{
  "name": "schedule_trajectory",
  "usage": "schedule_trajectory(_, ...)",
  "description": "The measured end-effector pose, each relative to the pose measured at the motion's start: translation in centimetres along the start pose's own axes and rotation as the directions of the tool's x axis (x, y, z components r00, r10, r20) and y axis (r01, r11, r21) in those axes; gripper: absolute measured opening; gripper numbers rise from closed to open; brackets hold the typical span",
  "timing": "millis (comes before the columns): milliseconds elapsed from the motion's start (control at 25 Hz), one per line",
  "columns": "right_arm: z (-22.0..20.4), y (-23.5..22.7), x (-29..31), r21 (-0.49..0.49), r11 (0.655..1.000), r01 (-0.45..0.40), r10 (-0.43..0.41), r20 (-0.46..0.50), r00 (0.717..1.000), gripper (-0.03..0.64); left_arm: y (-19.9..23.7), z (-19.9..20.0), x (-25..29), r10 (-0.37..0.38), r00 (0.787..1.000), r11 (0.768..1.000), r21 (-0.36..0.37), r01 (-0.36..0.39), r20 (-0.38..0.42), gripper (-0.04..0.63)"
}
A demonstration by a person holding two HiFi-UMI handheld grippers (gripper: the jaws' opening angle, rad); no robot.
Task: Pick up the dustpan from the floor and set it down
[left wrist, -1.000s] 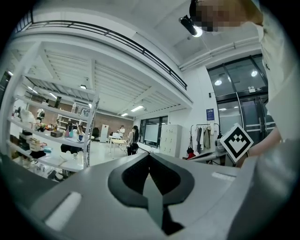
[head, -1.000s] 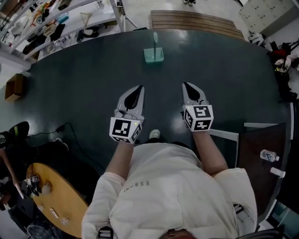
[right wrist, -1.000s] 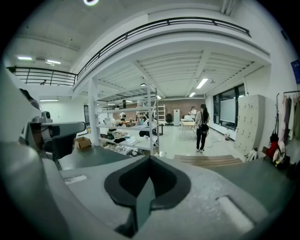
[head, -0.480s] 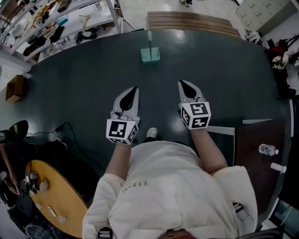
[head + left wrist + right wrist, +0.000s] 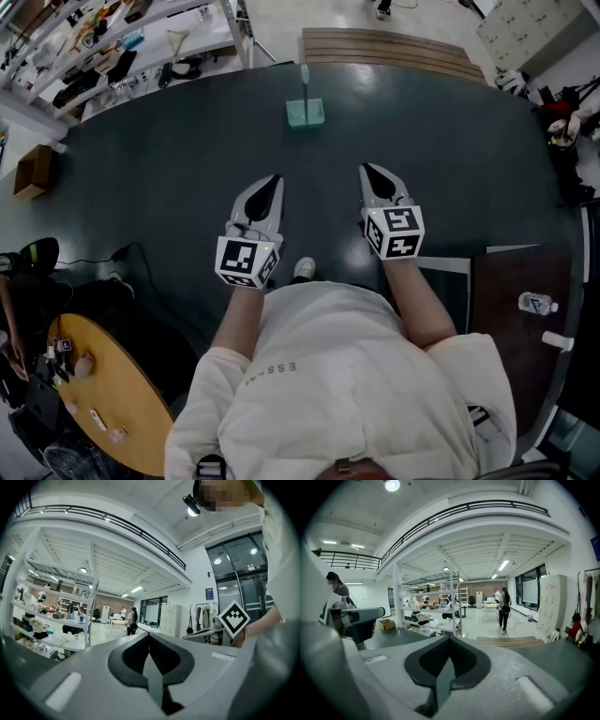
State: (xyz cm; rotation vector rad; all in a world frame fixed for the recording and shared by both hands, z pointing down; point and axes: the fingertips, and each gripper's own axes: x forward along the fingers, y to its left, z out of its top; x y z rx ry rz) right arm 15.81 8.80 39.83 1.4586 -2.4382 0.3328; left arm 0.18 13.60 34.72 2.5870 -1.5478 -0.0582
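Observation:
The dustpan (image 5: pixel 306 111) is pale green with an upright handle. It stands on the dark floor (image 5: pixel 169 178), well ahead of both grippers, and appears only in the head view. My left gripper (image 5: pixel 275 178) and right gripper (image 5: pixel 367 169) are held out side by side in front of the person's chest, both pointing toward the dustpan. Each one's jaws meet at the tips with nothing between them. In the left gripper view the closed left gripper (image 5: pixel 149 633) faces a hall with shelves. The right gripper (image 5: pixel 449 637) in its own view points toward shelves and a wooden platform.
A wooden slatted platform (image 5: pixel 394 45) lies just beyond the dustpan. Shelves with clutter (image 5: pixel 112 47) stand at the back left, and a cardboard box (image 5: pixel 33 169) sits at the left. A round wooden table (image 5: pixel 103 394) is at the lower left. A brown table with a water bottle (image 5: pixel 536 302) is at the right.
Both grippers and the person have shifted only slightly relative to the floor. The jaws of both stay shut and empty, and the dustpan has not moved.

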Motion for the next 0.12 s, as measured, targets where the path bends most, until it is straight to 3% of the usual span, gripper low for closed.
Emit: schedule_trajectory(120, 0.04, 0.03, -0.08, -0.001, 1.0, 0.001, -0.001, 0.001, 1.0, -0.008, 0.02, 0.18, -0.1, 0.002, 1.0, 1.0, 0.006, -0.002, 0.002, 0.005)
